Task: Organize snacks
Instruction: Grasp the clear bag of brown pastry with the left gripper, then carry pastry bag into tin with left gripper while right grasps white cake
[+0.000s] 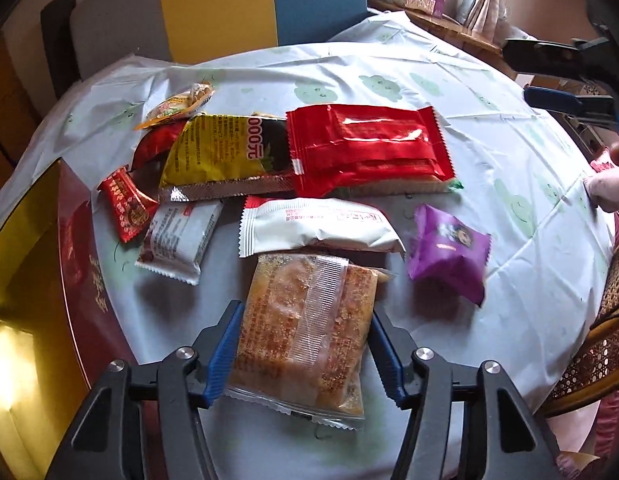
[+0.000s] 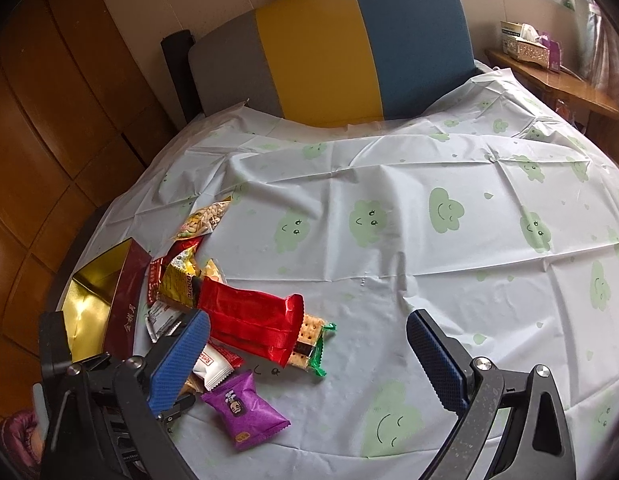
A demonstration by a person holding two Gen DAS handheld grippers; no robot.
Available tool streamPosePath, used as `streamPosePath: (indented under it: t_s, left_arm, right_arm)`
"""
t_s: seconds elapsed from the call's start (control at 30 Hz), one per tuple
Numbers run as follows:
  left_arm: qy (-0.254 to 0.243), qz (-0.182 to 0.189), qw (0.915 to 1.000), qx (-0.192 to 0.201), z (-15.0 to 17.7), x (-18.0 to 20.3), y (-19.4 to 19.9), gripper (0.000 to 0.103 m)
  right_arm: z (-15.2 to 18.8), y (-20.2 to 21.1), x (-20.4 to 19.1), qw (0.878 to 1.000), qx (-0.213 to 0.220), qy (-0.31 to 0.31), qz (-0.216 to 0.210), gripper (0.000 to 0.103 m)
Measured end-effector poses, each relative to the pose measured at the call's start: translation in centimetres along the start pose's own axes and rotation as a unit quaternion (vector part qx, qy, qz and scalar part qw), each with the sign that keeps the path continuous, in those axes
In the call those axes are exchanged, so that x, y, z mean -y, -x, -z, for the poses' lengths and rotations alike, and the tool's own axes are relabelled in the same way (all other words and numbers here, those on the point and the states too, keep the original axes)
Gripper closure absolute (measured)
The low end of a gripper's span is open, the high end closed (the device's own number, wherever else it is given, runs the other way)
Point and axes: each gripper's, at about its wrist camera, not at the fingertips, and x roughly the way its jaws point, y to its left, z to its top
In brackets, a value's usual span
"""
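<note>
The left gripper [image 1: 305,352] straddled a clear-wrapped cake [image 1: 305,332] lying on the table [image 1: 489,152], its jaws at the pack's two sides, touching or nearly so; whether they gripped it was unclear. Presumably it was bound for the gold box [image 1: 25,264] just left. The right gripper [image 2: 309,356] hovered open over bare cloth, holding nothing, near the purple pack [image 2: 245,410].

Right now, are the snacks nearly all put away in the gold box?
Not yet. The gold box looks empty, so nothing is put away. In hand: the left gripper has its fingers on either side of the clear packet of orange snack. The right gripper is open and holds nothing. Left to sort: the purple packet, the big red pack, the white packet and the rest of the pile.
</note>
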Motion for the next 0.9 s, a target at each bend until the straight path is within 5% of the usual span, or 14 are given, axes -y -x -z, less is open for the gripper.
streamPosePath:
  t_s: [0.3,0.5,0.7,0.77,0.9]
  left_arm:
    - [-0.03,-0.003,0.9983,0.05,5.1,2.0,3.2,0.042]
    - [-0.019,0.014,0.9987,0.046,6.6,1.9,3.0,0.042]
    - [-0.015,0.019,0.9986,0.047,6.9,2.1,3.2,0.042]
    - [-0.022,-0.004,0.9994,0.028,7.1,2.1,3.3,0.042]
    - [-0.019,0.001,0.9993,0.033,7.5,2.0,3.4,0.042]
  right_arm:
    - [1.5,-1.5,-3.3,0.995,-0.04,0.084,-0.035,0.031]
    - [4.1,-3.4,-7.4,0.979,-0.098,0.16,-0.08,0.035]
    - [5.7,-5.7,-9.6,0.959,-0.189,0.096,-0.189,0.036]
    - [6.1,-6.8,-9.8,0.952,-0.213,0.054,-0.214,0.036]
    - [6.6,-9.0,-10.0,0.955,-0.227,0.002,-0.193,0.035]
